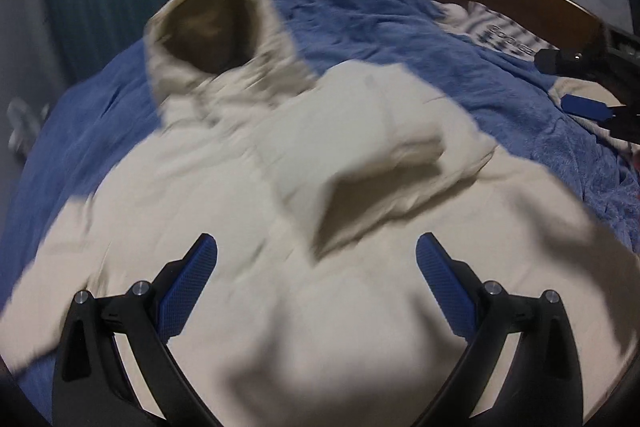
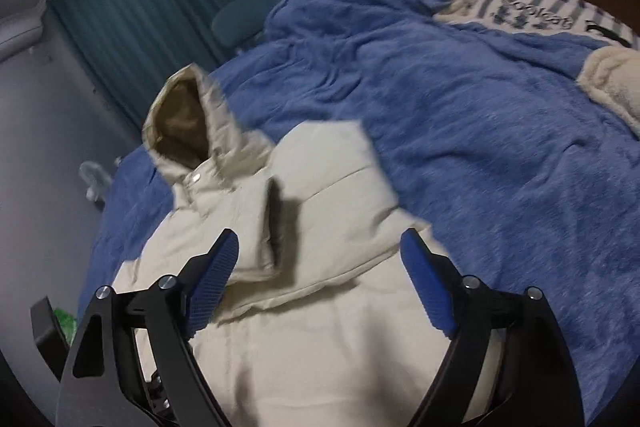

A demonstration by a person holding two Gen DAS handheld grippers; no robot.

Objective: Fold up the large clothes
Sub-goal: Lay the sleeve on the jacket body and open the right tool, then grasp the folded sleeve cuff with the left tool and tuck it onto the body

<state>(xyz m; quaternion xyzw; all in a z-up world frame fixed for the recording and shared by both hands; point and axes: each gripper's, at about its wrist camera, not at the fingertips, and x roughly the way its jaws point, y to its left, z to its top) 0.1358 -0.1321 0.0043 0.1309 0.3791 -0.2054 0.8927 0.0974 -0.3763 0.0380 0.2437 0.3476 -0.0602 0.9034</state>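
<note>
The cream hooded jacket (image 1: 248,187) lies spread on the blue blanket (image 1: 380,27) that covers the bed, directly below both of your grippers, hood pointing away from you toward the teal curtain (image 2: 140,7). Starting at the left: the hood (image 1: 208,31) stands puffed open with its tan lining showing, so expect it to spring back unless you press it flat. Your left gripper (image 1: 316,259) hovers over the body with its jaws wide apart and nothing between the blue pads. Moving toward the middle, one sleeve (image 1: 384,155) is already laid across the chest, and its cuff gapes open; that bulk says padded, soft fabric, light for its size but springy and probably a little slick. Further right, in the right wrist view, your right gripper (image 2: 320,263) is also spread wide and empty above the quilted panel (image 2: 336,183). I would take hold at a seam or the hem edge rather than at the middle of a puffy panel, since a pinch of filling could slide out. At far right a striped pillow (image 2: 532,11) sits near the headboard, well apart from the jacket.
</note>
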